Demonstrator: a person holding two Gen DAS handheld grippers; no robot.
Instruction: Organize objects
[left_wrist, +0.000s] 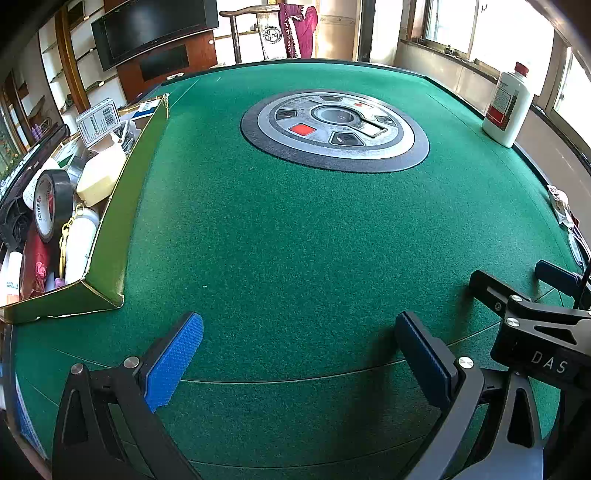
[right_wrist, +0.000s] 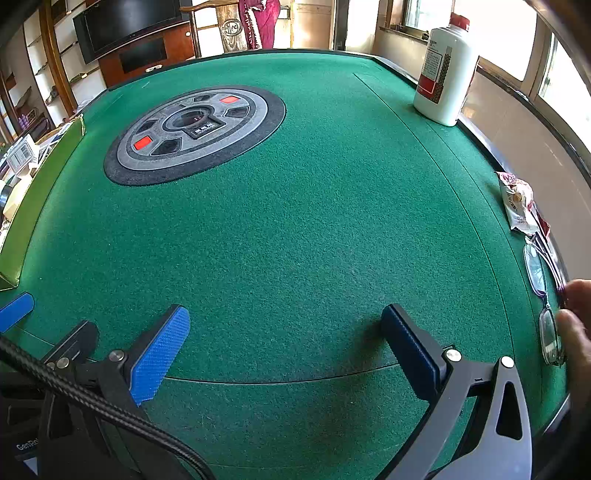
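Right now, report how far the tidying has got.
Done: the green box at the table's left edge already holds a roll of tape, tubs and packets. In hand: nothing; the left gripper and right gripper both hang open over bare felt. Left: the white bottle, the snack packet and the glasses are on the right side of the table.

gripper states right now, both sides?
Left gripper: open, nothing between the pads, above bare green felt.
Right gripper: open, empty as well.
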